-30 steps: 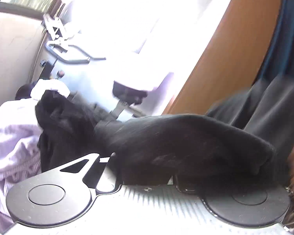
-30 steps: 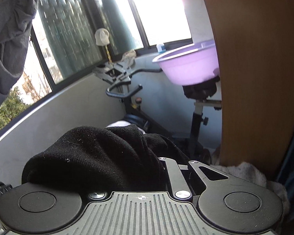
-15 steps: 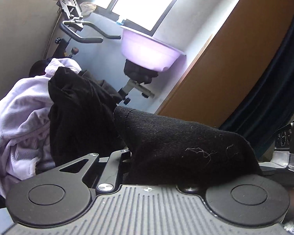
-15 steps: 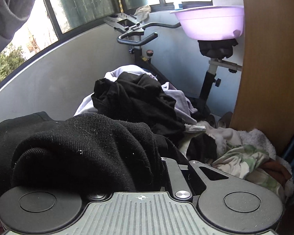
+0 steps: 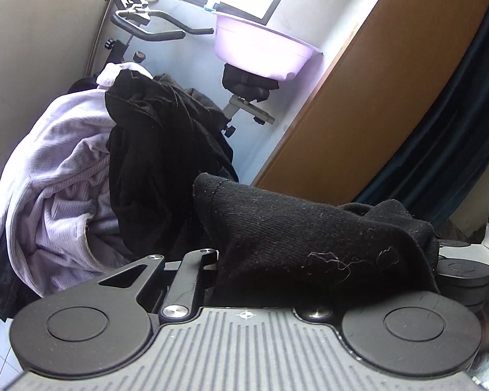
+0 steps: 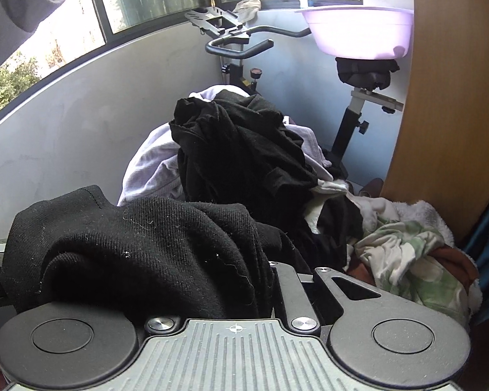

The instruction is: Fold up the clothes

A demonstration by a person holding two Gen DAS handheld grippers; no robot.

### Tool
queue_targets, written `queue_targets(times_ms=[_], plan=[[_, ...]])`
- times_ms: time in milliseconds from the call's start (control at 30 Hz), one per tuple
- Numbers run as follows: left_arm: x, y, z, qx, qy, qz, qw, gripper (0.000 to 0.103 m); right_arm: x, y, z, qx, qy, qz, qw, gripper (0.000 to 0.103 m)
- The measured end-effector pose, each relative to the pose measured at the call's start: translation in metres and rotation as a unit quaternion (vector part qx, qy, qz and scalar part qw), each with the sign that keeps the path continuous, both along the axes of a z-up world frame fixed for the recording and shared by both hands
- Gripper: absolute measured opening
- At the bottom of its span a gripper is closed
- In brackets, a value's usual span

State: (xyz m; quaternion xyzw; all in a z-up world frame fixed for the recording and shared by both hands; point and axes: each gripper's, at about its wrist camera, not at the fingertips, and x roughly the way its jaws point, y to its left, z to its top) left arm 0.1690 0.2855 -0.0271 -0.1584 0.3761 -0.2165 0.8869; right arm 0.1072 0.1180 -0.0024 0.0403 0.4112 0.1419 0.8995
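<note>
Your left gripper [image 5: 244, 280] and right gripper [image 6: 244, 286] each carry the black garment [image 5: 309, 238] draped over the fingers at lower frame — whether they're clamped on it, can't tell, cloth hides them. Laundry pile [image 6: 241, 153] sits mid-frame behind — lilac basin [image 6: 358, 32] upper right.

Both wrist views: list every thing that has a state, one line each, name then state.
black knit garment: bunched, draped over both grippers.
left gripper: fingers hidden under the cloth, apparently shut on it.
right gripper: fingers hidden too, apparently shut on it.
laundry pile: unfolded, heaped.
lilac basin: upright, perched on the exercise bike seat.
</note>
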Motion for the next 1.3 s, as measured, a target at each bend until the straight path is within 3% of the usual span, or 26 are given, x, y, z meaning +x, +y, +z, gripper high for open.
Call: queue_targets(times_ms=[300,500,800,1100,1300], plan=[[-0.014,-0.038,-0.014,0.001,0.023,-0.088,0.9959,0.011,-0.050,-0.040,-0.008,-0.002,0.016,-0.079,0.997,0.011],[-0.027,-0.081,-0.012,0.018,0.021,-0.144,0.9892,0.011,-0.079,-0.079,-0.005,-0.003,0.010,-0.126,0.992,0.011],[-0.062,-0.169,-0.009,0.047,0.010,-0.190,0.9806,0.011,-0.134,-0.164,-0.010,0.008,-0.007,-0.171,0.985,0.011],[-0.143,-0.342,-0.025,0.074,0.015,-0.246,0.9662,0.011,-0.238,-0.330,-0.030,0.023,-0.008,-0.238,0.971,0.011],[-0.205,-0.472,-0.039,0.076,0.024,-0.325,0.9424,0.011,-0.320,-0.446,-0.036,0.021,-0.007,-0.318,0.948,0.010]])
